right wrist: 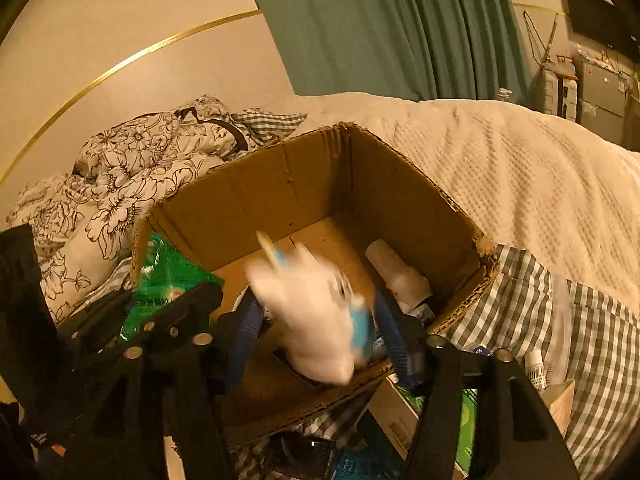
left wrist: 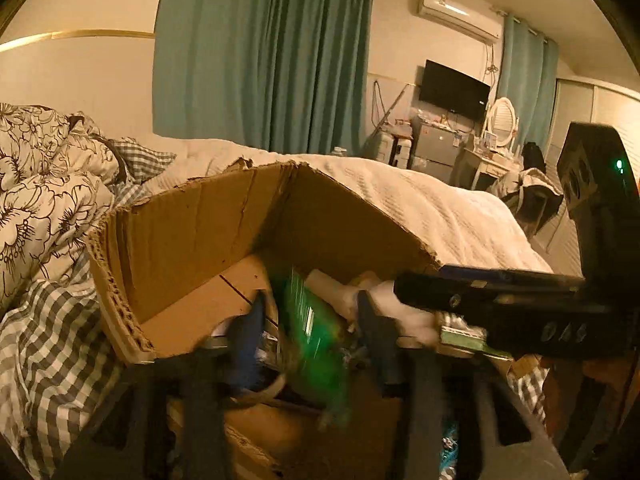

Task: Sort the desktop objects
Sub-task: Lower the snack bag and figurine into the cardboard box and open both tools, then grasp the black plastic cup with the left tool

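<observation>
An open cardboard box (right wrist: 320, 184) sits on the bed; it also shows in the left wrist view (left wrist: 192, 232). My left gripper (left wrist: 312, 336) hangs over the box with its jaws apart, and a blurred green packet (left wrist: 316, 340) is between them; whether they touch it I cannot tell. My right gripper (right wrist: 320, 320) is over the box, jaws apart, with a blurred white and blue bottle (right wrist: 312, 312) between them, seemingly loose. A white tube (right wrist: 396, 272) lies in the box. The right gripper's black body (left wrist: 500, 304) shows in the left view, and the left gripper with the green packet (right wrist: 168, 280) shows in the right view.
The box rests on a grey checked cloth (right wrist: 560, 320). A flowered quilt (right wrist: 120, 200) is piled to the left. A white bedspread (right wrist: 520, 184) lies behind. Small packets and a green box (right wrist: 468, 420) lie in front of the carton.
</observation>
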